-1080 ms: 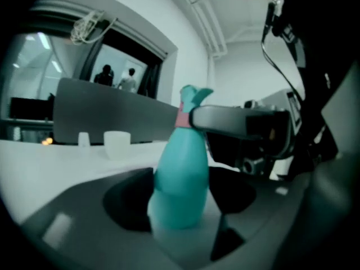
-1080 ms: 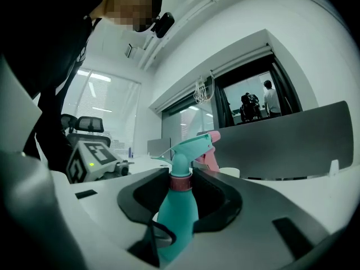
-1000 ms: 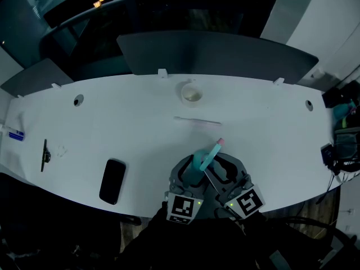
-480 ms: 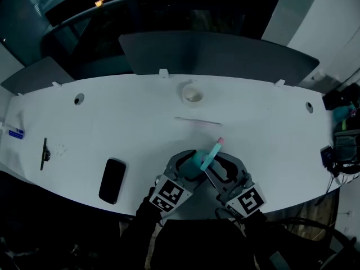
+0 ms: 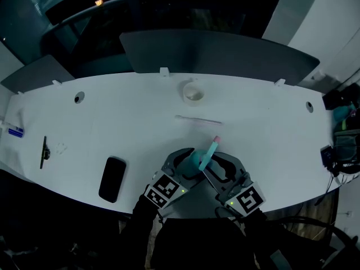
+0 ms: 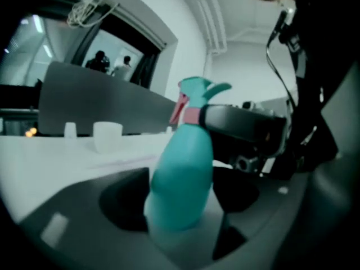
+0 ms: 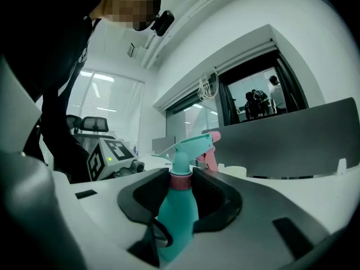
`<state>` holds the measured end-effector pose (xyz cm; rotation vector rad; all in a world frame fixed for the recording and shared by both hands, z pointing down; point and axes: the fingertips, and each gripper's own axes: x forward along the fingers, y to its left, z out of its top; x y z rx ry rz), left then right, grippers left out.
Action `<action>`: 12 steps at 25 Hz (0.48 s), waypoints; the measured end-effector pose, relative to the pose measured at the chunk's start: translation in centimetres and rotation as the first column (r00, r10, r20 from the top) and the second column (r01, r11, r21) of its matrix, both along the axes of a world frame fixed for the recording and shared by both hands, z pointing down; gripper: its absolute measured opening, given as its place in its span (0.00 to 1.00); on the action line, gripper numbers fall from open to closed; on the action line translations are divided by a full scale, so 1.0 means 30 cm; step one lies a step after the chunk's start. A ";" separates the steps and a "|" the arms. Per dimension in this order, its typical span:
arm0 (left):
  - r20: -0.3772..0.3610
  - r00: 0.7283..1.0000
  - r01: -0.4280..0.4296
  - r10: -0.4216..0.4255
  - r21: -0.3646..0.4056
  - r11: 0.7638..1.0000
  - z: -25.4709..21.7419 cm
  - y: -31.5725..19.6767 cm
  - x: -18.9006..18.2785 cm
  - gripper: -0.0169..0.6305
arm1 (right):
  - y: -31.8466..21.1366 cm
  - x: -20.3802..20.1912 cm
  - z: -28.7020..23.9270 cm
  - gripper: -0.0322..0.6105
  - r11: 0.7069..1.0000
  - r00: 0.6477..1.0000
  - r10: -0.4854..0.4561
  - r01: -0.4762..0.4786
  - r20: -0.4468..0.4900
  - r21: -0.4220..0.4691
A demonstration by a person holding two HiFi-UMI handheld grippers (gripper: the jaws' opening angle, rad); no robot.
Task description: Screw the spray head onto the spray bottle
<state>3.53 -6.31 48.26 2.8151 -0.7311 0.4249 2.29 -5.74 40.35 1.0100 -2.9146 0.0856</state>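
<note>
Jaws of the right gripper (image 7: 181, 184) are clamped on the spray head (image 7: 188, 144) atop the roughly upright bottle (image 6: 181, 176), around whose body, lower down, those of the left gripper (image 6: 180, 200) have just been opened, apparently freeing it.

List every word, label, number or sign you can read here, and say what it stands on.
No readable words or numbers anywhere in these views.
Left marker cube and right marker cube: square black-and-white patterns only, no letters or digits.
Spray bottle: no label shows.
Blue item at far left: any print is too small to read.
</note>
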 end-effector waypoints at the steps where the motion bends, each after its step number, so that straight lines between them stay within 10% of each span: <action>1: -0.005 0.999 -0.032 0.032 -0.005 0.999 -0.002 0.005 0.010 0.56 | 0.000 0.002 -0.002 0.26 1.000 1.000 -0.002 0.002 0.004 0.003; 5: -0.024 0.979 0.205 -0.205 0.037 0.978 -0.013 0.005 0.006 0.55 | 0.005 0.006 -0.001 0.26 1.000 1.000 0.021 -0.021 -0.011 0.012; 9: 0.082 0.863 0.481 -0.498 0.165 0.861 0.015 0.023 -0.013 0.55 | 0.014 -0.012 -0.002 0.26 1.000 1.000 0.025 -0.025 0.008 0.009; 12: 0.118 0.941 0.297 -0.319 0.170 0.940 0.016 0.023 -0.019 0.60 | 0.017 -0.009 0.003 0.26 1.000 1.000 0.016 -0.016 0.007 -0.004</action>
